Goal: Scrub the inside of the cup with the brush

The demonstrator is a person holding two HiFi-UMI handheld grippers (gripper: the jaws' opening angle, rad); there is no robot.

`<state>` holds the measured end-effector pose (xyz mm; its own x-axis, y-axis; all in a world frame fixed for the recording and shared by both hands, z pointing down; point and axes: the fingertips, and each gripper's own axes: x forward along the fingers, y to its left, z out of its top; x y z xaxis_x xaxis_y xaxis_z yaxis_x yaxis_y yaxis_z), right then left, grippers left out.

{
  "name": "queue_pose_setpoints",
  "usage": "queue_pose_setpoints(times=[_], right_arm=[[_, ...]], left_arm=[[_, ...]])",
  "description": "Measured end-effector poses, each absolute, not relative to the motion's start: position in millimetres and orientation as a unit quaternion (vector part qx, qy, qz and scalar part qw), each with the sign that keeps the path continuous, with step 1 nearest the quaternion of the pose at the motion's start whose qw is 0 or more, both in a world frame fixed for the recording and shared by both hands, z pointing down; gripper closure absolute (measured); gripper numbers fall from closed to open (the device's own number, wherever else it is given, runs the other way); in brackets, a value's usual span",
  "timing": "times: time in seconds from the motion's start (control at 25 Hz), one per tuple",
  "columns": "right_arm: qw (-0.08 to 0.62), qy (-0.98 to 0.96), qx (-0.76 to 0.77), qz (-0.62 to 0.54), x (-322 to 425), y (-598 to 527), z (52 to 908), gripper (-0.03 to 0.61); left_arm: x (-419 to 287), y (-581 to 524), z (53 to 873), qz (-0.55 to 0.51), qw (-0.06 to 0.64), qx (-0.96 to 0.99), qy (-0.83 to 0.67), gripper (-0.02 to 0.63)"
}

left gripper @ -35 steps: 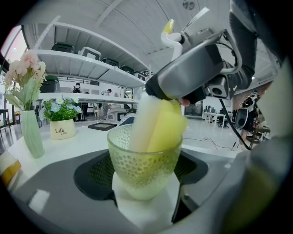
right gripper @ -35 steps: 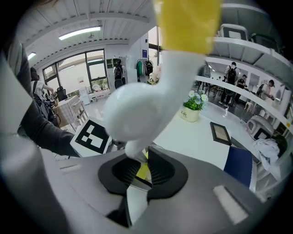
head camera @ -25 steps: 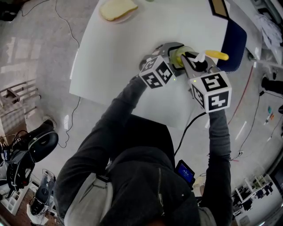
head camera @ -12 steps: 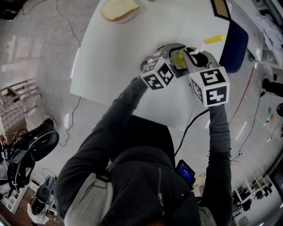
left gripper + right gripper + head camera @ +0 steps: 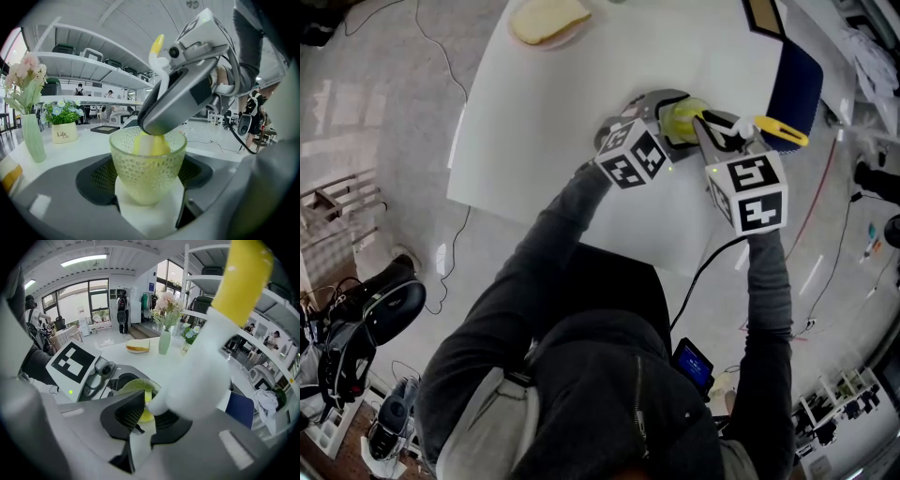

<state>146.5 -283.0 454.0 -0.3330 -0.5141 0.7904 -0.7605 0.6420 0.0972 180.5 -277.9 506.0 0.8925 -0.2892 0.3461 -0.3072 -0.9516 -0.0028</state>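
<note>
A yellow-green textured glass cup [image 5: 682, 114] stands upright on the white table [image 5: 544, 122]. My left gripper [image 5: 670, 117] is shut on it; in the left gripper view the cup [image 5: 146, 173] sits between both dark pads. From above and the right, my right gripper [image 5: 717, 131] is shut on a brush with a white handle and a yellow end [image 5: 780, 131]. The brush's yellow head [image 5: 150, 145] is down inside the cup. In the right gripper view the handle [image 5: 206, 362] fills the frame above the cup [image 5: 133, 386].
A plate with a pale yellow item [image 5: 548, 21] lies at the table's far edge. A blue chair [image 5: 794, 89] stands just right of the table. A vase with flowers [image 5: 33, 136] and a small flower pot [image 5: 64, 133] stand on the table. Cables run over the floor.
The brush's yellow handle end swung away toward the far side, then back toward the right. The right gripper shifted slightly with it. The left gripper and cup stayed put.
</note>
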Motion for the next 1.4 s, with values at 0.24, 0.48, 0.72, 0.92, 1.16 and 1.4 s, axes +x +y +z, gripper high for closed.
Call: queue_pose_setpoints(times=[0.24,0.48,0.72,0.92,1.16,1.4], right_arm=[[0.44,-0.797,0.386,0.151,145,-275,455,0.529],[0.427,-0.798,0.387,0.175,145,-272,454,0.531],[0.412,-0.806,0.385,0.178,130,-272,449,0.531],[0.399,-0.815,0.384,0.172,121,-281,448,0.534],[0.422,-0.809,0.389,0.131,122,-293,455,0.537],[0.449,-0.8,0.388,0.087,123,-291,456,0.532]], left_arm=[[181,-280,505,0.175,0.026,0.972,-0.155,0.233],[184,-279,506,0.178,0.025,0.971,-0.155,0.232],[181,-279,506,0.178,0.027,0.971,-0.155,0.232],[184,-278,507,0.178,0.028,0.971,-0.155,0.233],[185,-279,506,0.179,0.029,0.971,-0.155,0.233],[184,-278,506,0.179,0.03,0.971,-0.156,0.233]])
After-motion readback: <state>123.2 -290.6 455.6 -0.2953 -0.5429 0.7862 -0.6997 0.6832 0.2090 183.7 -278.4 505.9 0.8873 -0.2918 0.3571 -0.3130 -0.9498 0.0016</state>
